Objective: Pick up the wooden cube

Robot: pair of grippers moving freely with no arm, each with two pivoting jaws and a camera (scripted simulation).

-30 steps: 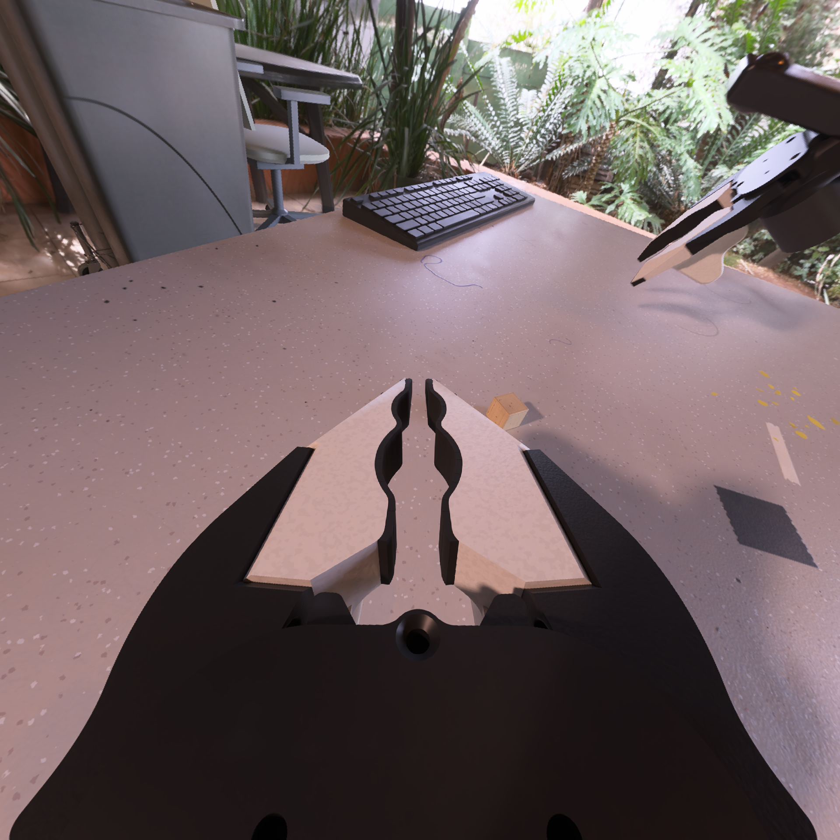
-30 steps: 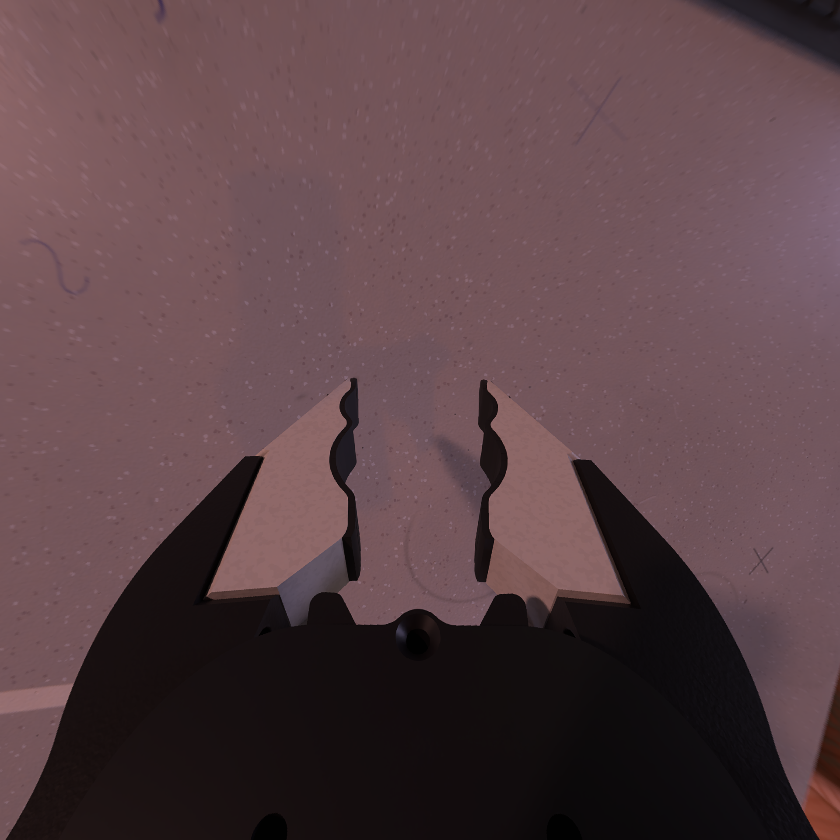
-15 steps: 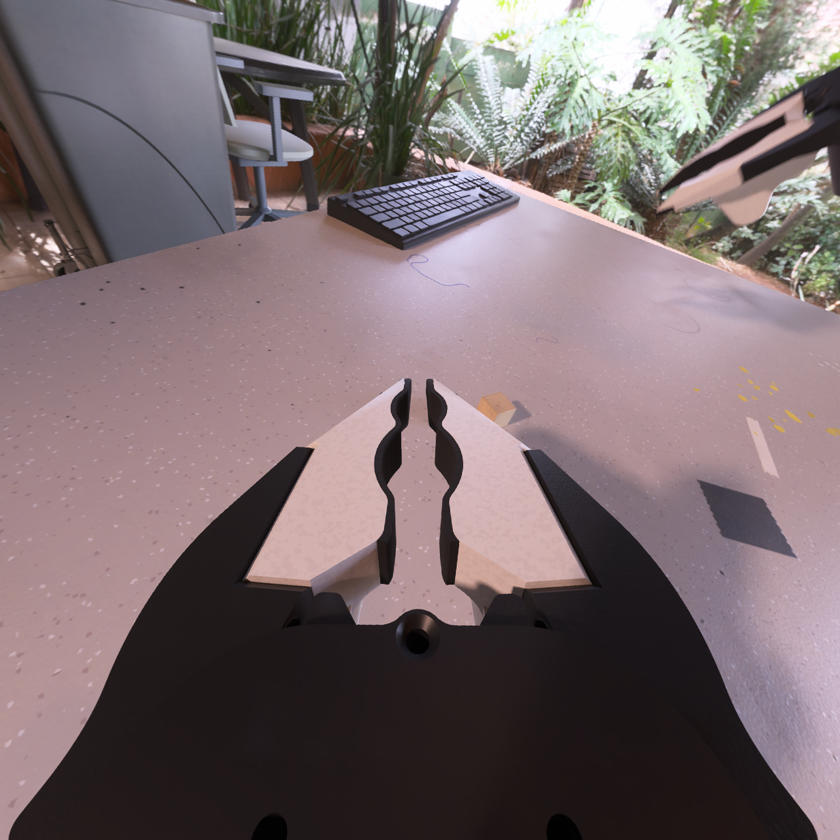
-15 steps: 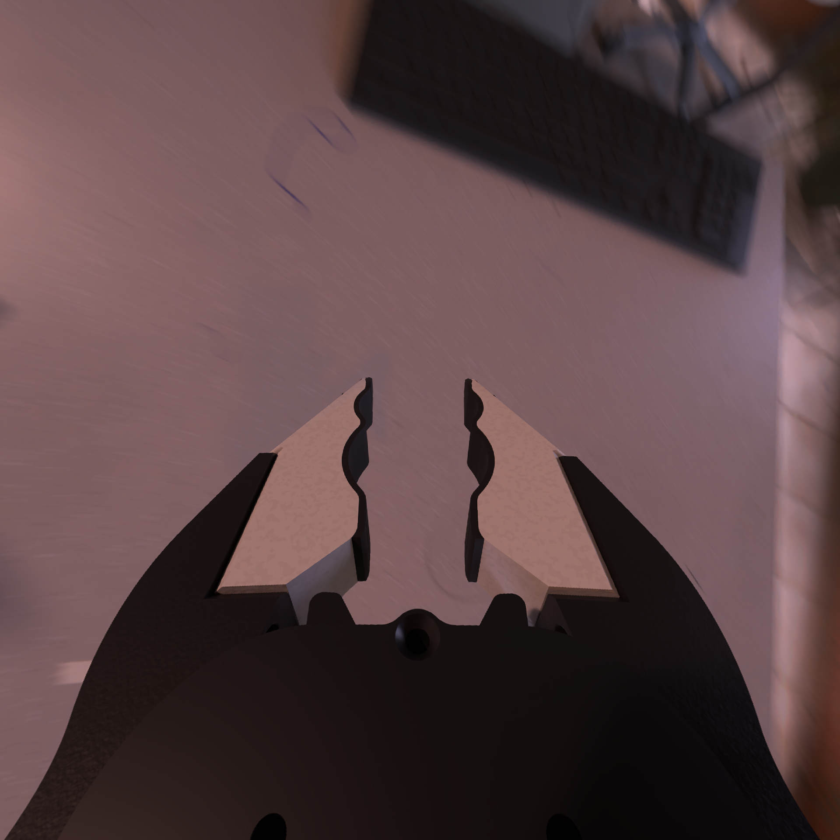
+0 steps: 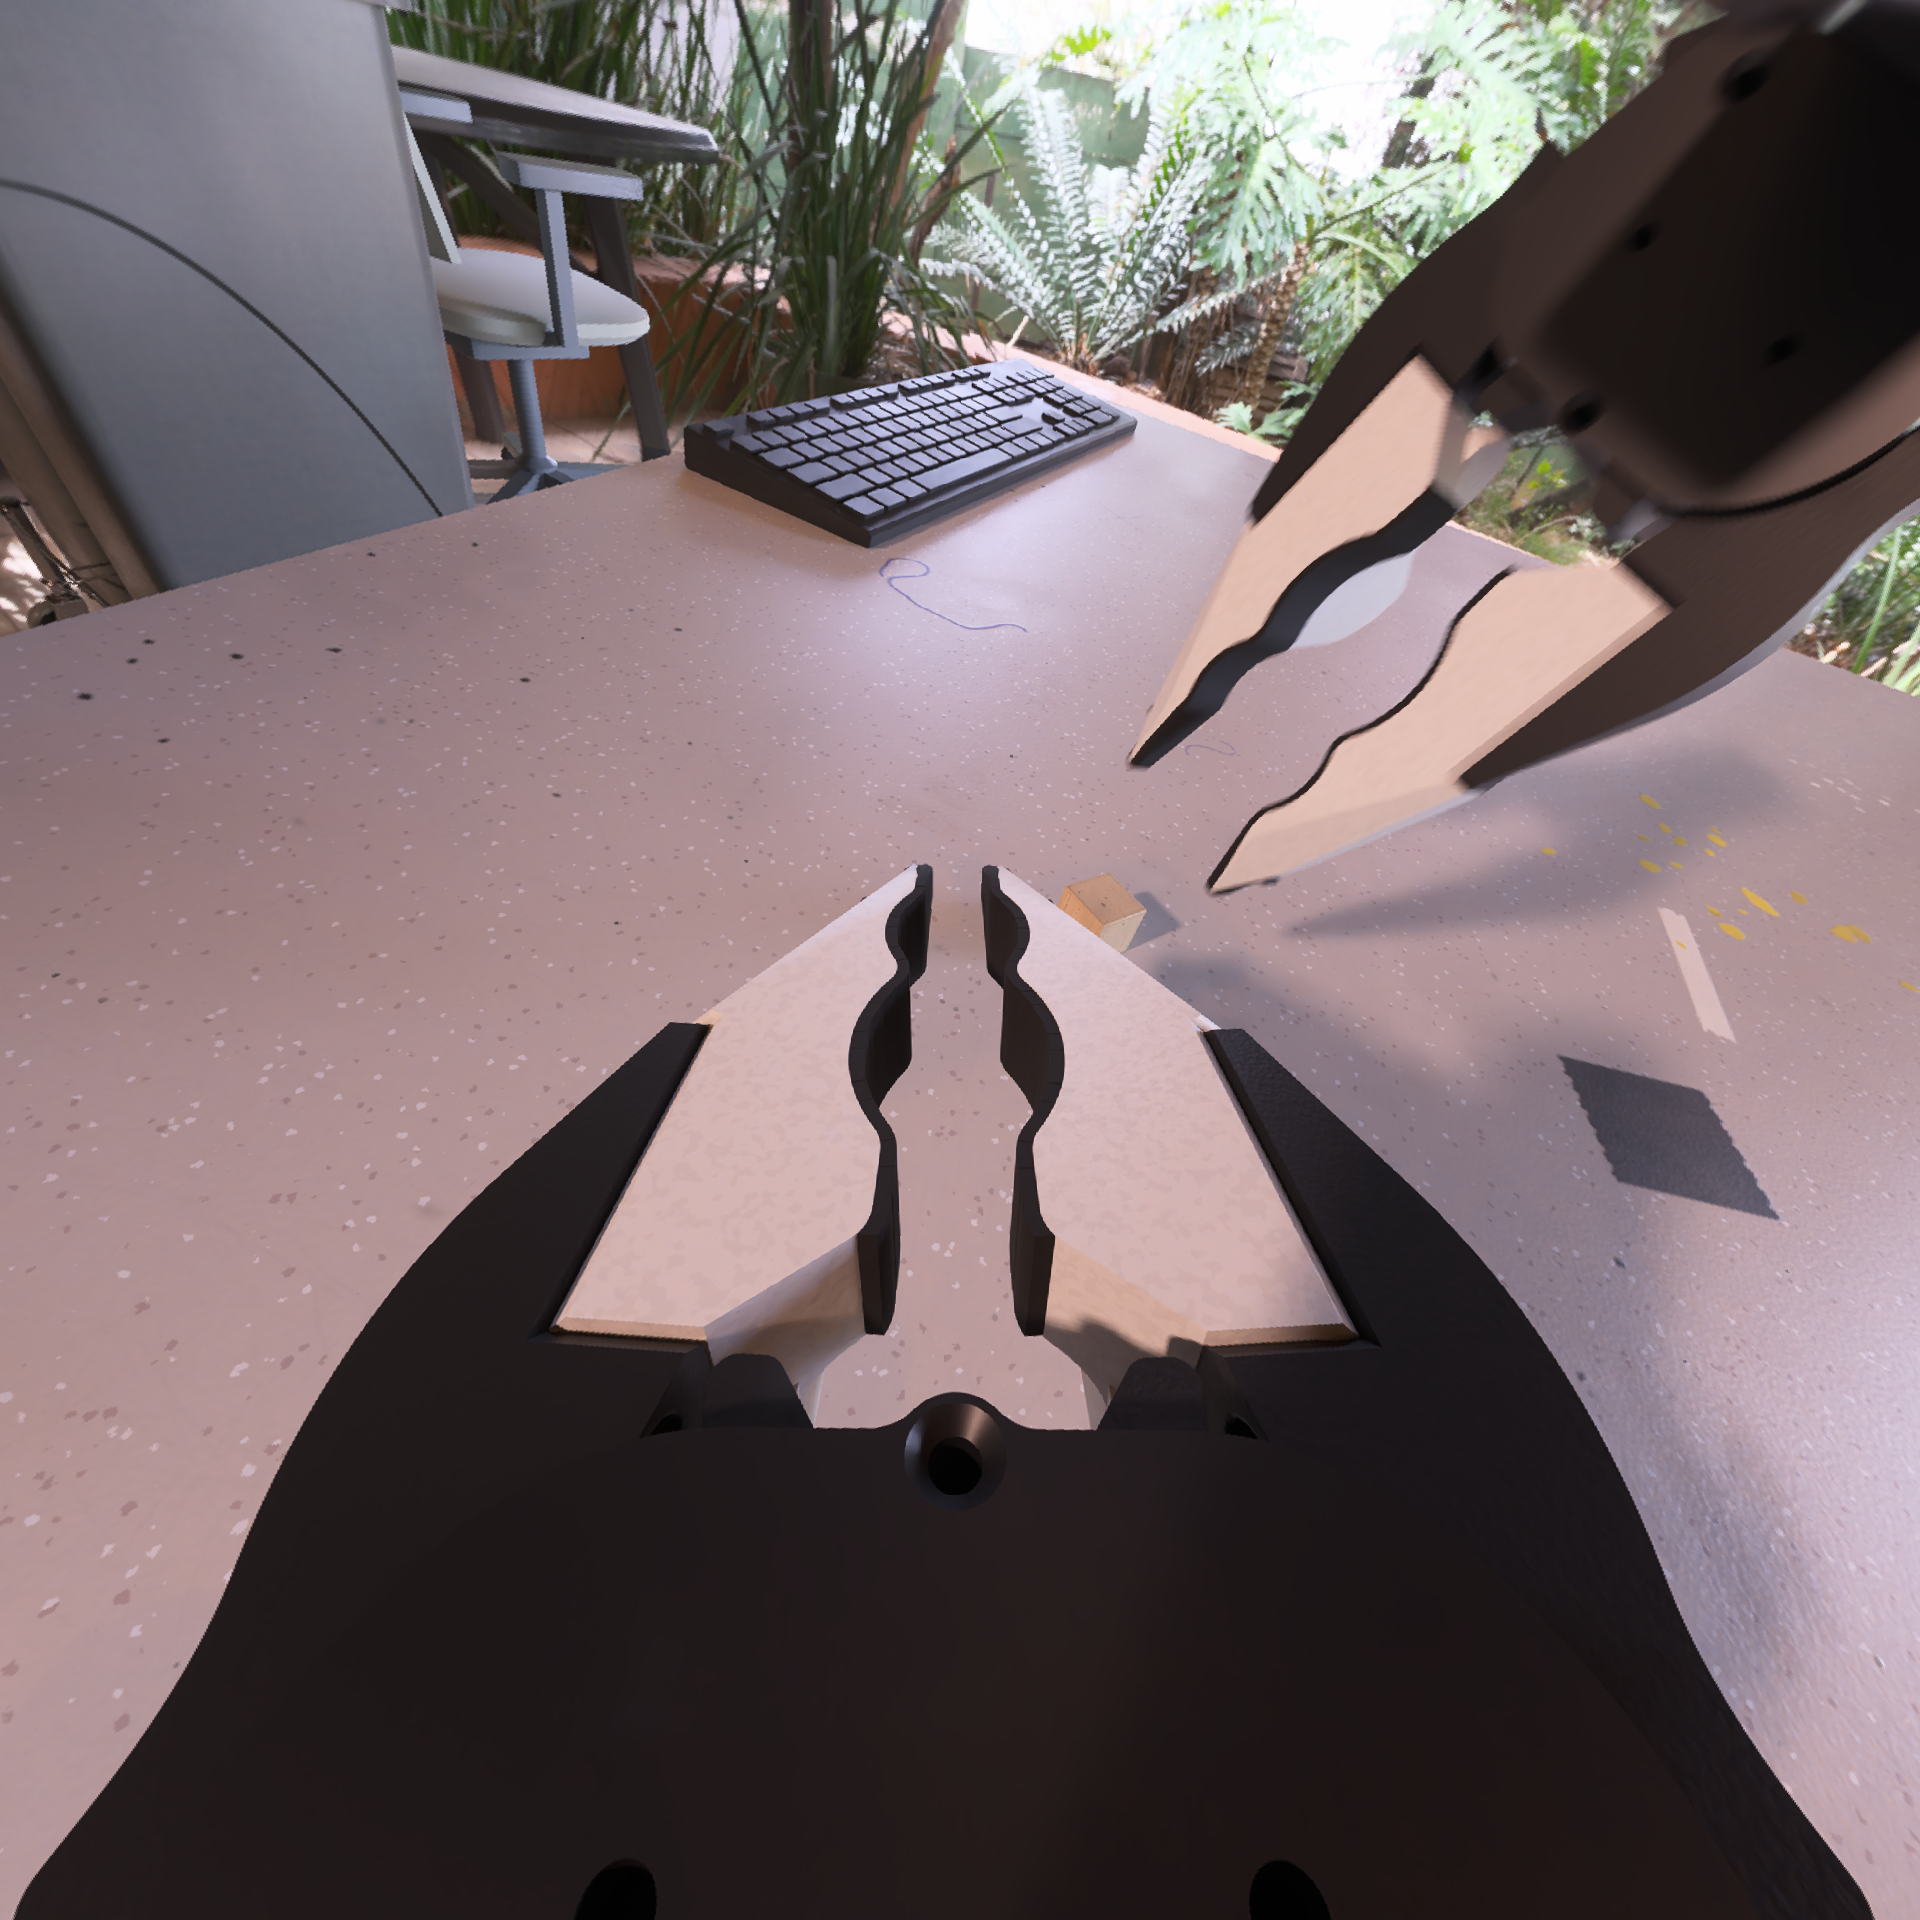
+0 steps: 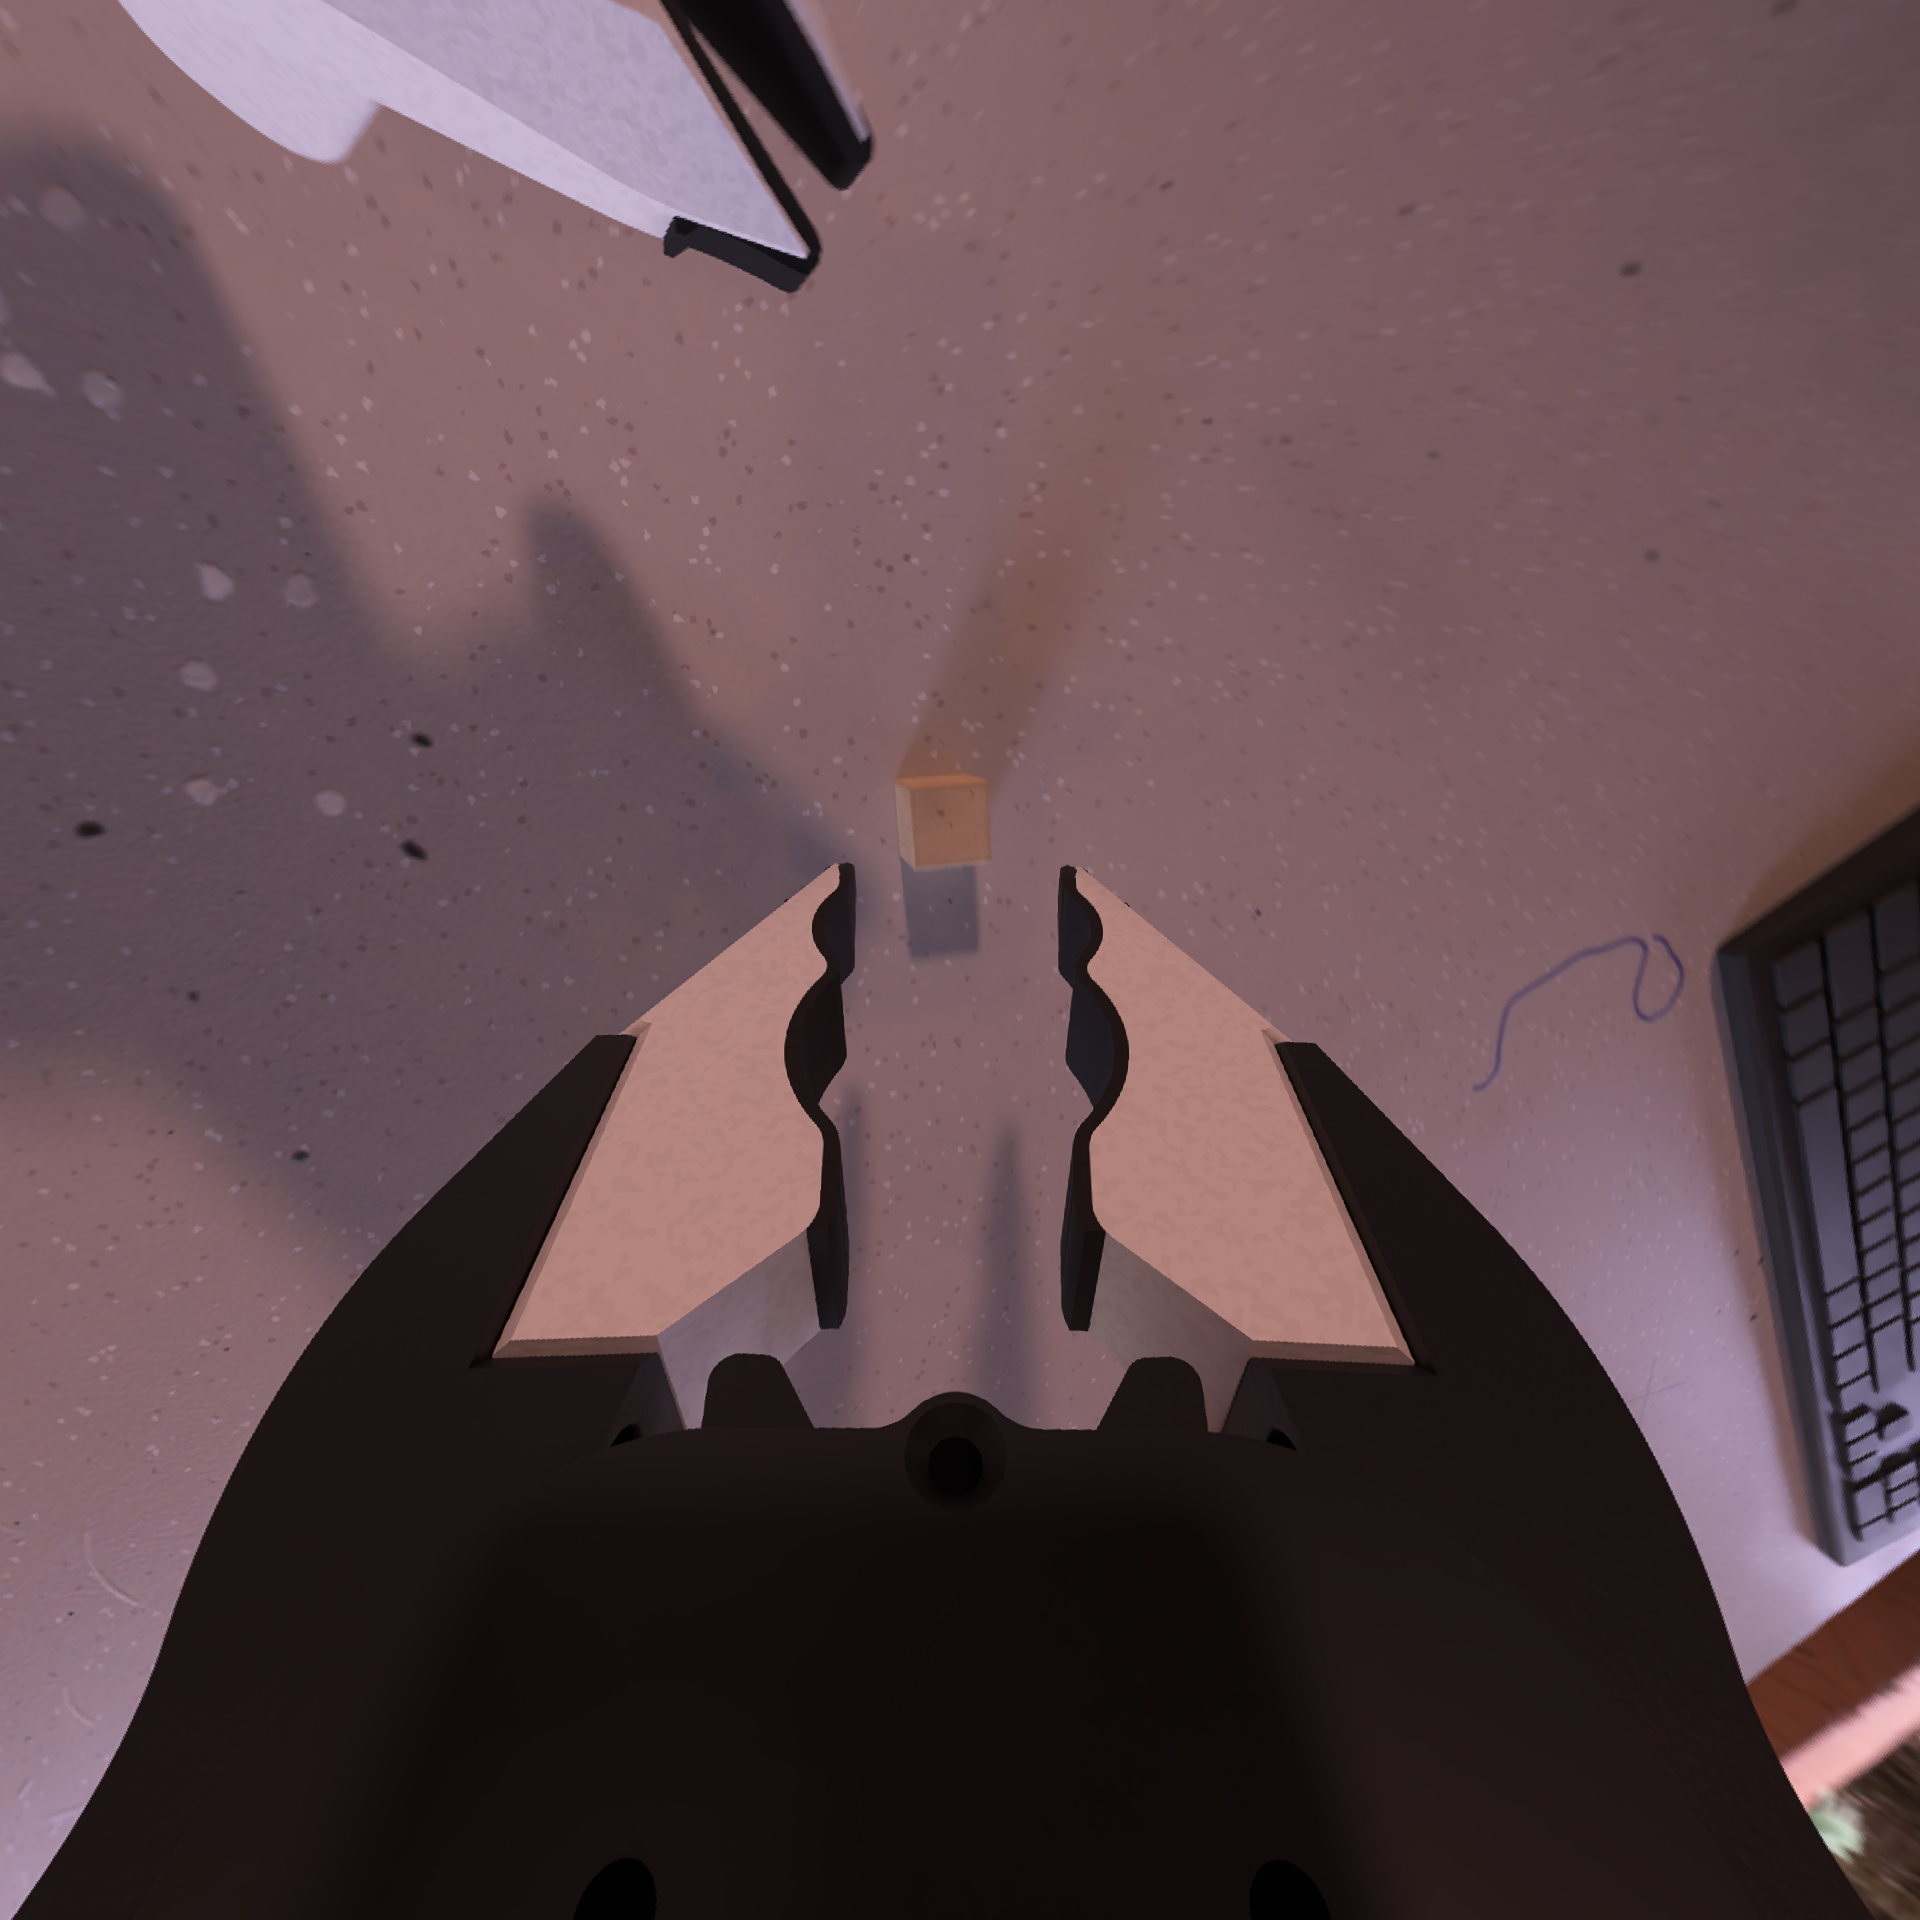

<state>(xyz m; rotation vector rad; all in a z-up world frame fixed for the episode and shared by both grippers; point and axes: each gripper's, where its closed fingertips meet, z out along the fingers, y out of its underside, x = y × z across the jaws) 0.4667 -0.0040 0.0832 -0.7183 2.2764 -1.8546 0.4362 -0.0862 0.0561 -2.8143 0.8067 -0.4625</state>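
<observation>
The small wooden cube sits on the speckled pinkish table, just right of my left gripper's fingertips. The left gripper hovers low over the table with its jaws nearly together and nothing between them. My right gripper comes in from the upper right, tilted down, its tips just above and right of the cube. In the right wrist view the cube lies just ahead of the open, empty right gripper, lined up with the gap. The left gripper shows at the top there.
A black keyboard lies at the table's far edge and also shows in the right wrist view. A blue scribble, a white strip and a dark square patch mark the table. A grey cabinet and chair stand beyond.
The right gripper has swung from the far right edge down toward the cube, which now shows in its view. Its jaws have narrowed a little. The left gripper has hardly moved.
</observation>
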